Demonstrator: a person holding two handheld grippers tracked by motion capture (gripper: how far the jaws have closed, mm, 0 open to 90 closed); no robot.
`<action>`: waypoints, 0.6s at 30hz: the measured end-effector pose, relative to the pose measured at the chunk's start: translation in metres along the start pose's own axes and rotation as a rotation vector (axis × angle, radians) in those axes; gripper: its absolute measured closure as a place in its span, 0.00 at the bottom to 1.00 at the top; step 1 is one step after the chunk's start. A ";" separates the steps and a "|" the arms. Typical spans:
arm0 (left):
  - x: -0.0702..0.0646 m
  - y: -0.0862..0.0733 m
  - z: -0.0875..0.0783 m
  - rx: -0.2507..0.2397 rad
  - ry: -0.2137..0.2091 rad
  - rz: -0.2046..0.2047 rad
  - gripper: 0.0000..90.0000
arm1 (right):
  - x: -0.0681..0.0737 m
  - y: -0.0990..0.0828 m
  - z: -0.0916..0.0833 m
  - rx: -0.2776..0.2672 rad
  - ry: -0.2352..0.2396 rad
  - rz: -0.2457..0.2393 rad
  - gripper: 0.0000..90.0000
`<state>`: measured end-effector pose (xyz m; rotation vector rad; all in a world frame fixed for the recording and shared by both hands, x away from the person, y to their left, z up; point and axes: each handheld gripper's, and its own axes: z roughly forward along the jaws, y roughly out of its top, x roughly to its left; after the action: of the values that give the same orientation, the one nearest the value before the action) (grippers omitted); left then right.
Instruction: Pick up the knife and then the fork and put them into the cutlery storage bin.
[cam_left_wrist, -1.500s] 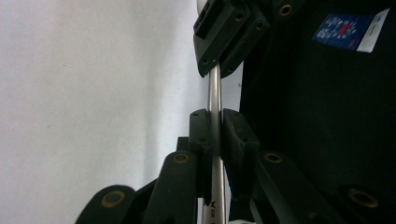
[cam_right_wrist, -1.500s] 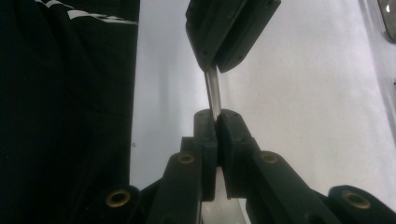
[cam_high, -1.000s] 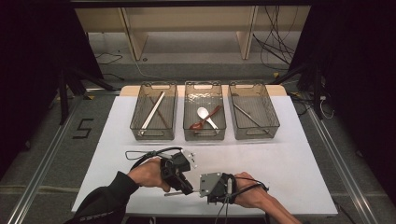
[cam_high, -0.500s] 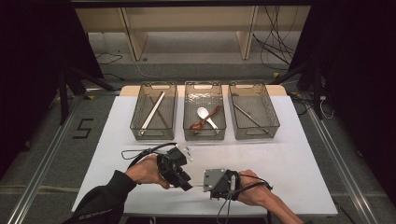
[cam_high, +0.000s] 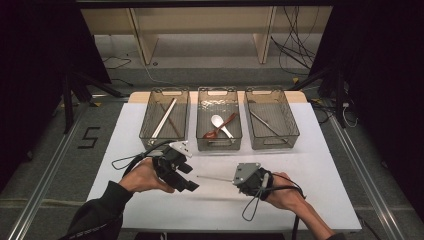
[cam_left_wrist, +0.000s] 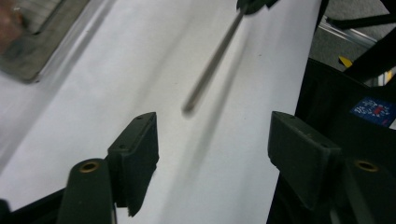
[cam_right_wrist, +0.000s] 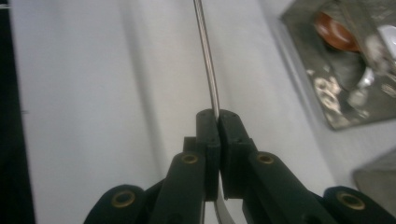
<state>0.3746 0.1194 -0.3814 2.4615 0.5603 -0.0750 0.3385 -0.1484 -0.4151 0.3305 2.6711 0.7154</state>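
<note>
A thin metal stick (cam_high: 215, 177) hangs level above the white table sheet (cam_high: 310, 165), and my right gripper (cam_high: 236, 179) is shut on its right end. In the right gripper view the stick (cam_right_wrist: 205, 51) runs straight up from the pressed-together jaws of that gripper (cam_right_wrist: 218, 114). My left gripper (cam_high: 191, 185) sits just left of the stick's free end. Its jaws have just been opening and stand wide apart (cam_left_wrist: 212, 128) with nothing between them. The stick's blurred tip (cam_left_wrist: 189, 109) lies a little beyond them, apart from both pads.
Three clear bins stand in a row at the back. The left bin (cam_high: 162, 145) holds long sticks, the middle bin (cam_high: 220, 148) a white spoon (cam_high: 219, 123) and a red-brown spoon (cam_high: 220, 127), and the right bin (cam_high: 275, 147) a thin metal piece. A cable trails from each gripper.
The left gripper's jaws have opened off the stick, and that hand has drawn back to the left and up. The right hand has moved right with the stick in its grip.
</note>
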 end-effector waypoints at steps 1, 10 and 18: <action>0.000 -0.002 0.000 0.001 0.011 -0.007 0.34 | -0.005 -0.003 -0.002 0.002 -0.013 0.021 0.99; 0.001 -0.018 -0.004 -0.012 0.097 -0.050 0.24 | -0.047 -0.025 -0.019 0.015 -0.112 0.170 0.99; 0.004 -0.033 -0.006 -0.043 0.141 -0.105 0.21 | -0.087 -0.029 -0.034 -0.008 -0.219 0.279 0.99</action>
<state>0.3644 0.1481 -0.3953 2.4073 0.7451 0.0686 0.3998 -0.2149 -0.3784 0.7458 2.4387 0.7234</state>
